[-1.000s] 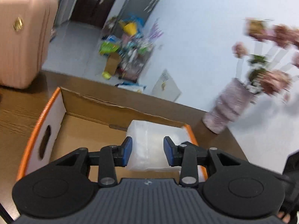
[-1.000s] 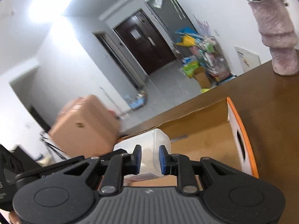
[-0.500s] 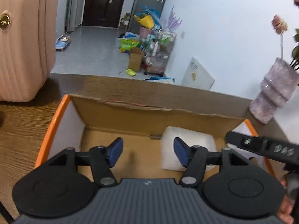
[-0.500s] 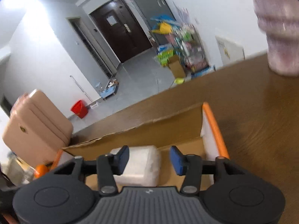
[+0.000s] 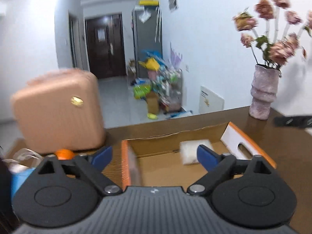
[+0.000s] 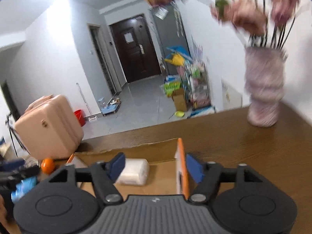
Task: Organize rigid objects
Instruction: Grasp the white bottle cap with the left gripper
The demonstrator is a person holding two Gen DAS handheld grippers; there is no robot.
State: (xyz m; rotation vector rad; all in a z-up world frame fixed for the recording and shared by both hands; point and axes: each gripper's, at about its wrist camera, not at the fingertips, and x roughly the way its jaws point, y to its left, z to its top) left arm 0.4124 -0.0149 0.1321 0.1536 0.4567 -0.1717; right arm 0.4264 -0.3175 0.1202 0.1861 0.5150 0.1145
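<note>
While the white container (image 5: 192,152) lies inside the cardboard box (image 5: 175,136) — one item stowed, apparently — left gripper (image 5: 154,157) and right gripper (image 6: 154,164) both hang spread and empty. Orange ball (image 6: 47,165) sits outside, likely pending.

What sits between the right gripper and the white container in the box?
Nothing visible. The white container lies in the cardboard box, just past the open right gripper, whose fingers straddle the box's orange-edged wall.
</note>
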